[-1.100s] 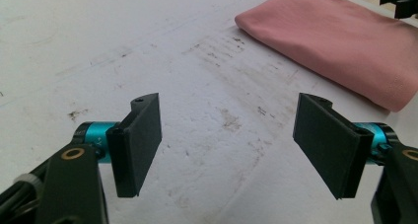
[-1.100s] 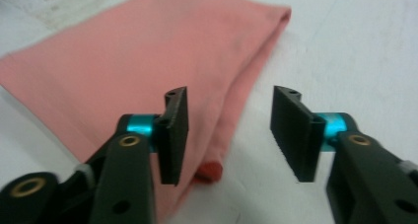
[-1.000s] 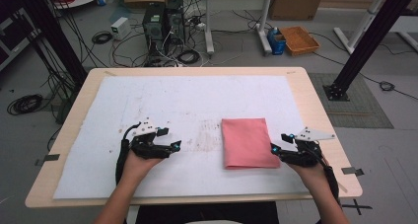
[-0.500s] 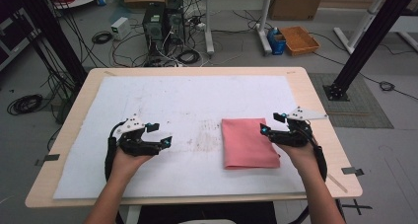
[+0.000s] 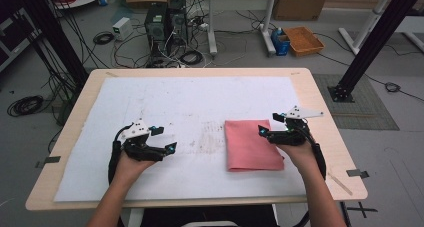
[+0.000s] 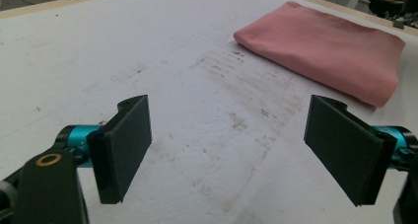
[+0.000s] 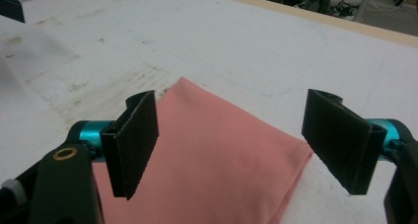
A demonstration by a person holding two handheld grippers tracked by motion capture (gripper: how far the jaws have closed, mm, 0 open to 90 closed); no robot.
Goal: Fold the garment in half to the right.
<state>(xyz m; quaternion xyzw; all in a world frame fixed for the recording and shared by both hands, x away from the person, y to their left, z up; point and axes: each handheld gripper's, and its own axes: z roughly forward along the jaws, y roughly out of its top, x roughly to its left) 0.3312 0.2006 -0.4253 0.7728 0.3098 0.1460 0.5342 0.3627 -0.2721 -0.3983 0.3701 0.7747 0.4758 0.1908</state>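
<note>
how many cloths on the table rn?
1. A folded pink cloth lies flat on the white sheet, right of centre, beside the right gripper. Its open jaws hang over the cloth's right edge. Nothing looks hidden.

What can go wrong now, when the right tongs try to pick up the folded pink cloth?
1. The pink cloth is folded in layers; the open right tongs, at its right edge, might pinch only the top layer, so the fold could come apart.
2. The left tongs stand open, apart from the cloth, over the white mat. A one-sided pull may drag the cloth instead of lifting it.
</note>
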